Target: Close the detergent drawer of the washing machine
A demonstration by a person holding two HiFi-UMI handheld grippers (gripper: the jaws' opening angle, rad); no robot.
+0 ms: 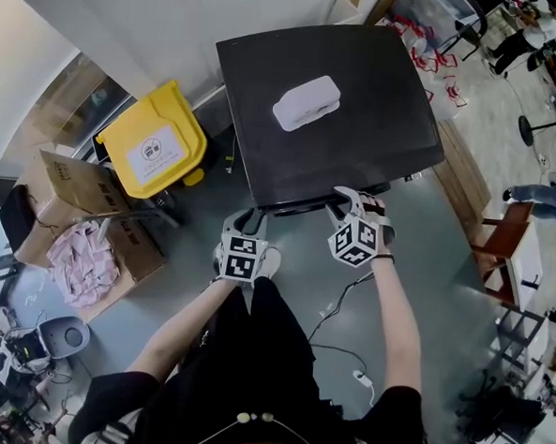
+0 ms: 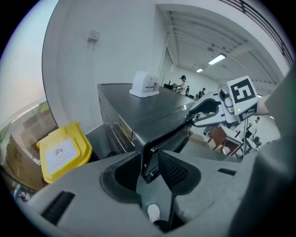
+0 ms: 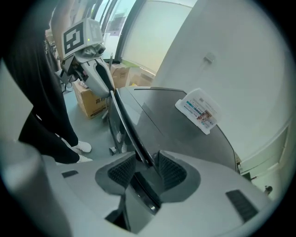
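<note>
Packet (image 1: 307,102) tops washer (image 1: 357,151), yellow bin (image 1: 156,143) beside; left tool (image 2: 150,169) and right tool (image 3: 147,172) straddle front edge, open.

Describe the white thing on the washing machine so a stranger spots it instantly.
Find the dark washing machine against the white wall. On its flat top lies a white packet, the only thing there; the yellow bin sits beside the machine, not on it.

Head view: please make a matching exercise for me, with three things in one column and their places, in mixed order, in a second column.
Things:
1. white packet
2. yellow-lidded bin
3. cardboard box

Places:
A. at the view's far left, on the floor
B. on top of the washing machine
C. just left of the washing machine in the view

Pairs: 1-B, 2-C, 3-A
</note>
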